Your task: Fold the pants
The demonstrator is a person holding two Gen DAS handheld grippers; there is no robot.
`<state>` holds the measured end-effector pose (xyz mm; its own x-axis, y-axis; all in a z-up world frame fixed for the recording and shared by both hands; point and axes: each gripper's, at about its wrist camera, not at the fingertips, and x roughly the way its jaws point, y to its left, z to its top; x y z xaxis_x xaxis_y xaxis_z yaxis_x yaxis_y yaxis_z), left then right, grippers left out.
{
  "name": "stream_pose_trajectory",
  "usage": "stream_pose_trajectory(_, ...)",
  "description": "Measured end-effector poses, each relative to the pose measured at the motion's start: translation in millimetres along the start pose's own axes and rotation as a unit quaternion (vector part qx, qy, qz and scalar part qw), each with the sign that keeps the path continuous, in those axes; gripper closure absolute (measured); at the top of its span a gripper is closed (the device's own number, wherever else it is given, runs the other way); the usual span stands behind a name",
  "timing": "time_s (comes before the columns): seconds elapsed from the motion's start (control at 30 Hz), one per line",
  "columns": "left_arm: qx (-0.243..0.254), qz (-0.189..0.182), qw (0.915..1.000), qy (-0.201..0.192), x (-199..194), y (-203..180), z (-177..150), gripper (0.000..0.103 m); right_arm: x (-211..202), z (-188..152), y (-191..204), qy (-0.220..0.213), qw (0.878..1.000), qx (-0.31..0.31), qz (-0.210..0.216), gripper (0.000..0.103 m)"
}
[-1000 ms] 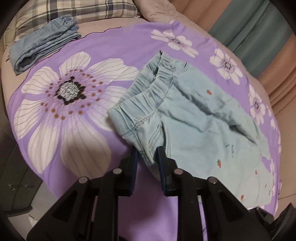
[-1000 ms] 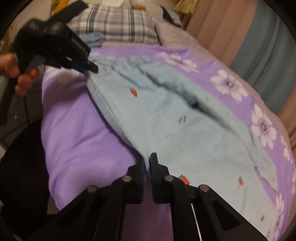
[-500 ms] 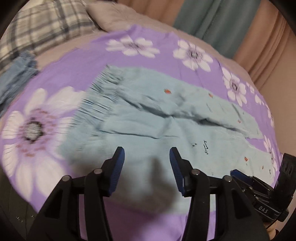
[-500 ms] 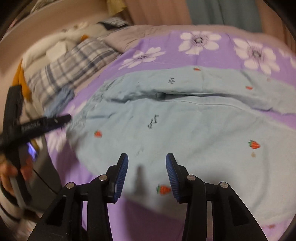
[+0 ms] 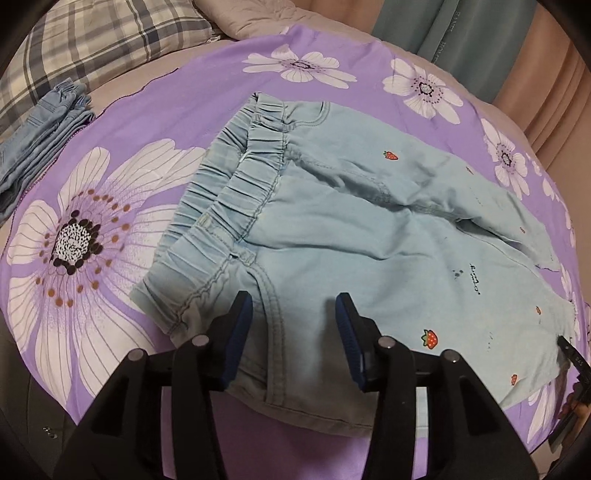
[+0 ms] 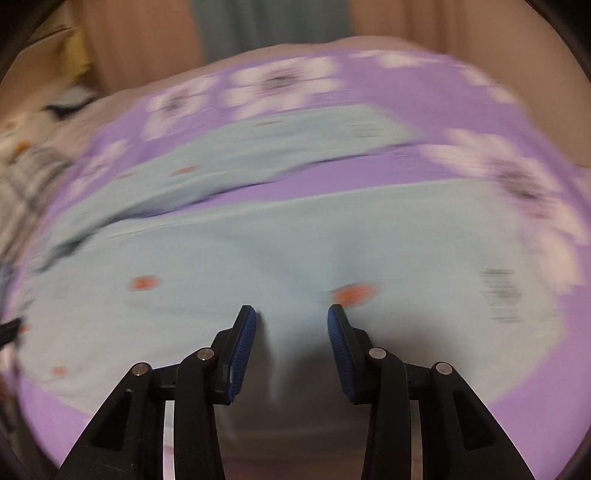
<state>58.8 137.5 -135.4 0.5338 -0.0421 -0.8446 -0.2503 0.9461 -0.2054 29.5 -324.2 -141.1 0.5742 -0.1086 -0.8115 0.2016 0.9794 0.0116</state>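
Note:
Light blue pants with small strawberry prints lie spread flat on a purple flowered bedspread, elastic waistband at the left, legs running to the right. My left gripper is open and empty, hovering over the near hip by the waistband. My right gripper is open and empty over the near leg of the pants; that view is motion-blurred. The two legs lie apart with a strip of bedspread between them. The tip of the right gripper shows at the right edge of the left wrist view.
A folded pair of darker blue jeans lies at the far left on the bed. A plaid pillow and a beige pillow sit at the head. Curtains hang behind the bed. The bed's near edge drops off just below the grippers.
Both grippers let go of the pants' edge and opened. The pants now lie spread flat. The right gripper is swinging along the leg, away from the waistband.

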Motion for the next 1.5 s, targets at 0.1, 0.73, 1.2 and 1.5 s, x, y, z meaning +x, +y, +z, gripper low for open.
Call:
stream_pose_trajectory(0.1,-0.012,-0.001,0.9999,0.005,-1,1,3,0.056,-3,6,-34,0.003,0.997,0.026,-0.070,0.064)
stream_pose_trajectory(0.73,-0.021,-0.013,0.9991,-0.035,-29,15,21,0.031,-19,1,157,0.011,0.958,-0.197,0.206,0.049)
stream_pose_trajectory(1.2,-0.037,-0.032,0.9986,-0.021,22,41,109,0.027,22,65,217,-0.020,0.940,-0.279,0.197,0.049)
stream_pose_trajectory(1.5,-0.032,-0.057,0.9979,0.002,64,51,154,0.027,78,134,277,-0.013,0.923,-0.344,0.170,0.046)
